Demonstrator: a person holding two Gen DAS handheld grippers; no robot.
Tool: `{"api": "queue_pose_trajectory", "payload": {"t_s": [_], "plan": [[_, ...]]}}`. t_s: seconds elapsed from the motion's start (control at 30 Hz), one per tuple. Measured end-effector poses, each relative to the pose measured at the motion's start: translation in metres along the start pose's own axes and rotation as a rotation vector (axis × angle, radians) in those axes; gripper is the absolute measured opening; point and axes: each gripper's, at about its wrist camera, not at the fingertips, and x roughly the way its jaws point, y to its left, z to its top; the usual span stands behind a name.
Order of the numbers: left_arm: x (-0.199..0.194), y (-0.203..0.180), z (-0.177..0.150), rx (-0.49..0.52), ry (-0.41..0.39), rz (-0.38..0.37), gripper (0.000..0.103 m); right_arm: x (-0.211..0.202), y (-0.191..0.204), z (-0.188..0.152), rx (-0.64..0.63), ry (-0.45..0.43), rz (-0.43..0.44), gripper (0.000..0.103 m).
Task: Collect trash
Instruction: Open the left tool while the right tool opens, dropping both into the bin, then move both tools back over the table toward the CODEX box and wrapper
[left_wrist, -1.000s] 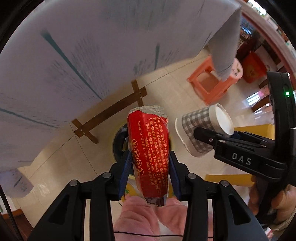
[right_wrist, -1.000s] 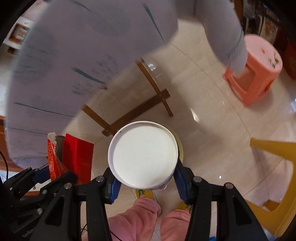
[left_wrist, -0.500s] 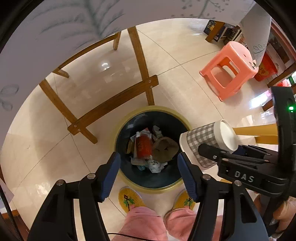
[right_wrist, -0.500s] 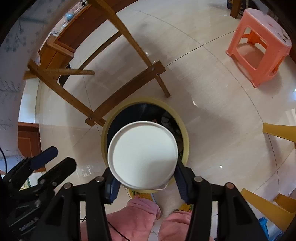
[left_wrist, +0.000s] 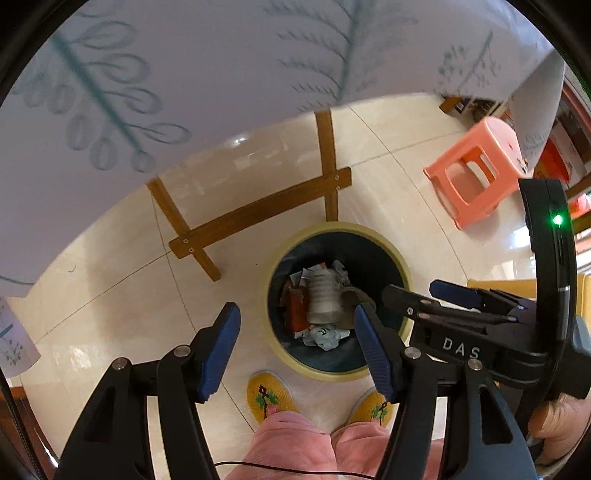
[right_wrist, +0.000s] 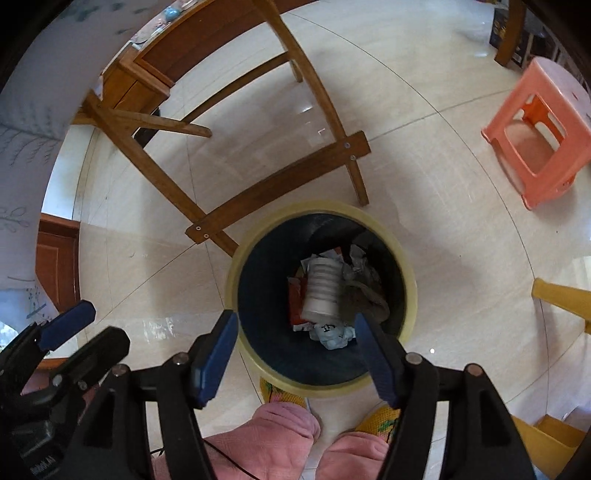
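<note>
With both jaws just spread, left gripper (left_wrist: 297, 350) and right gripper (right_wrist: 293, 352) hold nothing (cup (right_wrist: 320, 291) in bin (right_wrist: 408, 295)).

Round trash bin (right_wrist: 409, 295) with pale yellow rim and dark interior stands upright on the tiled floor. Inside: white paper cup (right_wrist: 322, 290) lying on its side, red packet (right_wrist: 296, 304) beside it, crumpled paper (right_wrist: 332, 334).

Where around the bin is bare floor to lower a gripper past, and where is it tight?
Bare tile lies between the bin and the pink stool. Tight: wooden table legs against the far rim, slippers at the near rim.
</note>
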Motion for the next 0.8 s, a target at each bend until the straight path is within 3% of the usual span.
{"api": "queue_pose_trajectory", "payload": {"t_s": [0.37,0.8], "plan": [[-0.061,0.003,0.011,-0.041,-0.004,-0.009,0.063,-0.06,0.016,-0.002,0.006,-0.027,-0.034,0.066],[-0.222,-0.005,0.029,-0.112,-0.093,0.001,0.068,-0.216,0.069,-0.008,-0.129,-0.068,-0.027,0.066]]}}
